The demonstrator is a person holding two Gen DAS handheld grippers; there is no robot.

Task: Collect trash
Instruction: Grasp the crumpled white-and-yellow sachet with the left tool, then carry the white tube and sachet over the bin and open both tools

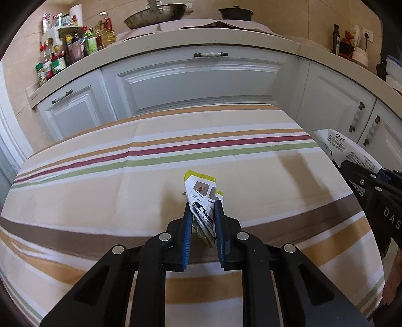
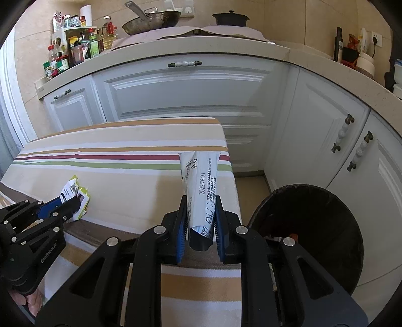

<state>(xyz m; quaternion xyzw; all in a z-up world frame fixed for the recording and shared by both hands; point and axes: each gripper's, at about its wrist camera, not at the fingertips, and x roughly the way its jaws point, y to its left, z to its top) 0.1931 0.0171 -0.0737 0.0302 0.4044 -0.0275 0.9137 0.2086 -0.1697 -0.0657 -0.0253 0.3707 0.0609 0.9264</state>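
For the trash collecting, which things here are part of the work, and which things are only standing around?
Part of the job:
- yellow-white wrapper, clamped in the left gripper
- white packet, clamped in the right gripper
- dark bin on the floor beside the table

Just standing around:
- striped tablecloth
- condiment bottles
- pan
- black pot
- white cabinets

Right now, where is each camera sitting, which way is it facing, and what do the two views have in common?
Left wrist: on the left gripper, looking down along it over the striped table toward the cabinets; its fingers clamp a yellow-edged wrapper, with the right gripper at the right edge.
Right wrist: on the right gripper, same heading, over the table's right end; it clamps a white packet beside a dark bin; a hand shows lower left.
Shared: table, cabinets, counter, both wrappers and both grippers.
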